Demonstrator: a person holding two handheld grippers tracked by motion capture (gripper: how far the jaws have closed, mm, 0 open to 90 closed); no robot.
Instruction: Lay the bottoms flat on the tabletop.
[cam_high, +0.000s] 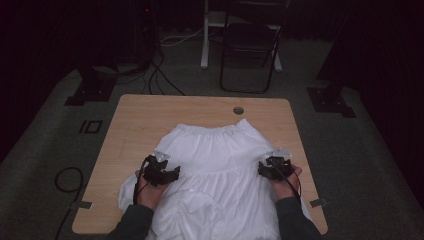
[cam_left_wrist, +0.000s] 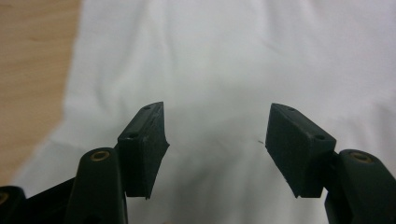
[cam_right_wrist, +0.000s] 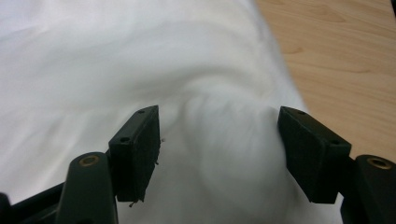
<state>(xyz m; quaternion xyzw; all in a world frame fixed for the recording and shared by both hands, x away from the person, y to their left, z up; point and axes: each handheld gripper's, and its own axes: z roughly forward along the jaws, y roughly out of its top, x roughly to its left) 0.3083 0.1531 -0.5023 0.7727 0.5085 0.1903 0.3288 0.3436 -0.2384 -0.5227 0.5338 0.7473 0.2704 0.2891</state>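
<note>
Both grippers, left (cam_left_wrist: 215, 140) and right (cam_right_wrist: 217, 149), jaws spread, hovering over white gathered skirt (cam_high: 220, 165), rumpled, spread on table (cam_high: 140, 120).

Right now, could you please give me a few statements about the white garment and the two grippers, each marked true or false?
1. The white garment lies on the wooden table. True.
2. The left gripper is clamped shut on the cloth. False: its jaws stand open, with nothing pinched between them.
3. The right gripper is open above the garment, near its edge by bare wood. True.
4. The gathered waistband points toward the person. False: it lies at the far side.
5. A folding chair stands on the table. False: it stands on the floor beyond the table.
</note>
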